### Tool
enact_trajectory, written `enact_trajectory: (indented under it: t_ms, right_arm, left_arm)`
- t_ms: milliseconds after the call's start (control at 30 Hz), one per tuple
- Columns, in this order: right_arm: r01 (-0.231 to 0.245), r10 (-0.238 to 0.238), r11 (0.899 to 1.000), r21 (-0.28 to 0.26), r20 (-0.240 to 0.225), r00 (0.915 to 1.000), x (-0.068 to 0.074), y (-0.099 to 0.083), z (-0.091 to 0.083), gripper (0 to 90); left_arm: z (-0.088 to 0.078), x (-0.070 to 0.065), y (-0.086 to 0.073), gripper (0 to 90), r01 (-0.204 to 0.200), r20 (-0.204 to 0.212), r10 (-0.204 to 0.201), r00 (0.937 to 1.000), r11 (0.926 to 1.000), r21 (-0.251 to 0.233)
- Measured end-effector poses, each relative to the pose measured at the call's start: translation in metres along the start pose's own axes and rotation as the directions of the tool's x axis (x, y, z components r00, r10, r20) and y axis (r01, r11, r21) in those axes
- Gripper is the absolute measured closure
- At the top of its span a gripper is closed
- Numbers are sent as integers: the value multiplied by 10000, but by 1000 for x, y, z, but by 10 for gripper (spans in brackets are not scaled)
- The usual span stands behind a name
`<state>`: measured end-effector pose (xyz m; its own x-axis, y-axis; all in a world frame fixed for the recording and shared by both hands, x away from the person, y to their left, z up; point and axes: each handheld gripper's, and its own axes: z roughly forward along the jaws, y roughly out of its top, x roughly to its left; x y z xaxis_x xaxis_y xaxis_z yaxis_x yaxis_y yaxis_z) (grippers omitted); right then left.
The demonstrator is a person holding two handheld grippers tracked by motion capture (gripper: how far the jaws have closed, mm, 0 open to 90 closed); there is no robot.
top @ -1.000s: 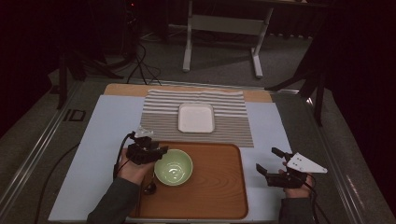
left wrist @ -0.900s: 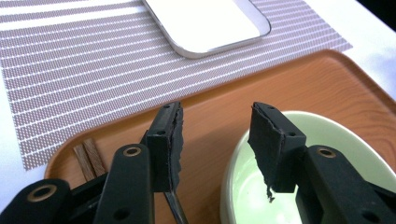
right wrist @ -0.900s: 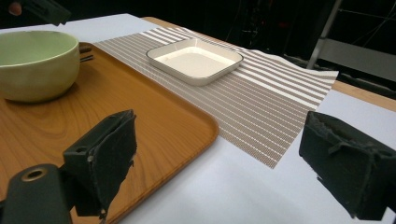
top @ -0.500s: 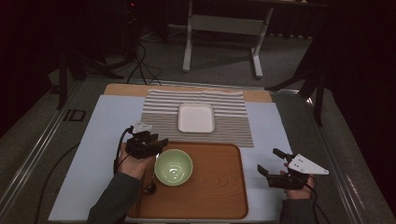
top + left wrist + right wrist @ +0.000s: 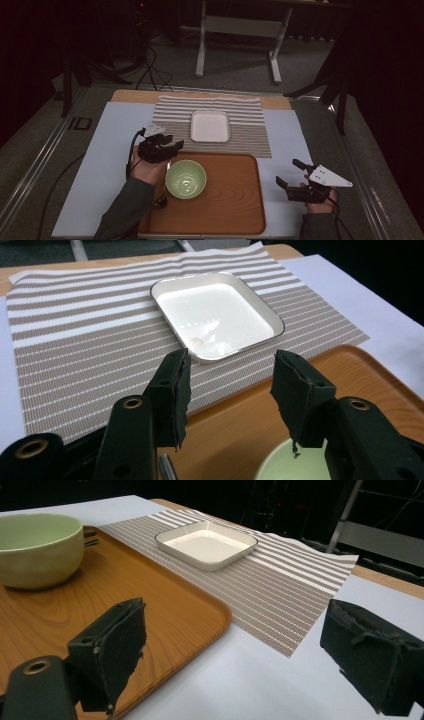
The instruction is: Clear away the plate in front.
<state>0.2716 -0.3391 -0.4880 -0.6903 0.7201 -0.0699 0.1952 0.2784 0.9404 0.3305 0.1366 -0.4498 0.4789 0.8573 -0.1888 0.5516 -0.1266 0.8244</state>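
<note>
The left tongs (image 5: 167, 145) hover just beyond the far left rim of the bowl (image 5: 186, 178), over the far left corner of the tray (image 5: 235, 200). Their jaws have just been opening and now stand apart with nothing between them; in the left gripper view the gap frames bare tray and the near edge of the mat (image 5: 90, 340), with the bowl's rim (image 5: 280, 465) just below the right jaw. The left hand (image 5: 146, 167) holds them from the near side, at the tray's left edge.

The right tongs (image 5: 292, 175) hang over the pale sheet (image 5: 107, 150) to the right of the tray, well apart from the bowl. Their jaws are spread wide and empty; the right gripper view shows the tray's corner (image 5: 200, 610) and the sheet between them.

The bowl, pale green, sits upright on the left part of the tray, touching neither pair of tongs. A small dark utensil (image 5: 161, 200) lies on the tray just left of it; I cannot tell what it is.

Beyond the tray lies the striped mat, its near edge just at the tray's far rim. A white square dish (image 5: 210, 126) rests on the mat, far of the bowl and slightly right. The sheet covers most of the desk (image 5: 135, 96), whose wood shows along the far edge.
</note>
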Motion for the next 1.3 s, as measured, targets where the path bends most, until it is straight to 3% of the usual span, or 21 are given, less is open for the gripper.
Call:
enact_trajectory:
  t_ms: [733, 967, 1300]
  right_arm:
    - [-1, 1, 10000, -34, -6, 10000, 0, 0, 0, 107]
    - [-4, 4, 10000, -22, -11, 10000, 0, 0, 0, 107]
    - [-5, 5, 10000, -38, -16, 10000, -1, 0, 0, 107]
  left_arm:
    - [18, 5, 23, 503, -220, 47, 221, 9997, 9998, -26]
    - [27, 11, 31, 502, -130, 69, 130, 9999, 9999, -20]
    - [44, 21, 41, 502, -313, -129, 317, 9994, 9992, 260]
